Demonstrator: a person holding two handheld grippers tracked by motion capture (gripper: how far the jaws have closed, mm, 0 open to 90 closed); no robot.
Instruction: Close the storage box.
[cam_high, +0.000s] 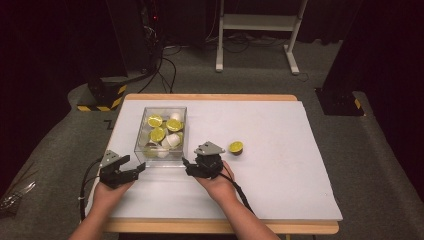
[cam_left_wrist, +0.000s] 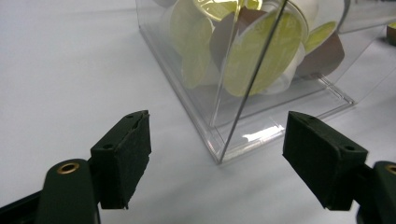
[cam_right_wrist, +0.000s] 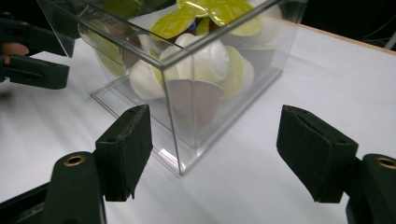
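Observation:
A clear plastic box (cam_high: 143, 131) stands on the white table top, holding several coffee capsules (cam_high: 165, 131) with yellow-green lids and white or brown bodies. One more capsule (cam_high: 236, 147) lies alone on the table right of the box. My left gripper (cam_high: 131, 169) is open at the box's near left corner (cam_left_wrist: 219, 156), jaws apart and empty. My right gripper (cam_high: 189, 165) is open at the box's near right corner (cam_right_wrist: 180, 168), nothing between its pads. In the right gripper view the left gripper's jaws (cam_right_wrist: 32, 60) appear beyond the box.
The white board (cam_high: 280, 165) covers a wooden table whose edge (cam_high: 215, 227) runs along the front. Beyond the table are grey carpet, cables, a white frame's legs (cam_high: 255, 30) and a yellow-black striped base (cam_high: 102, 97).

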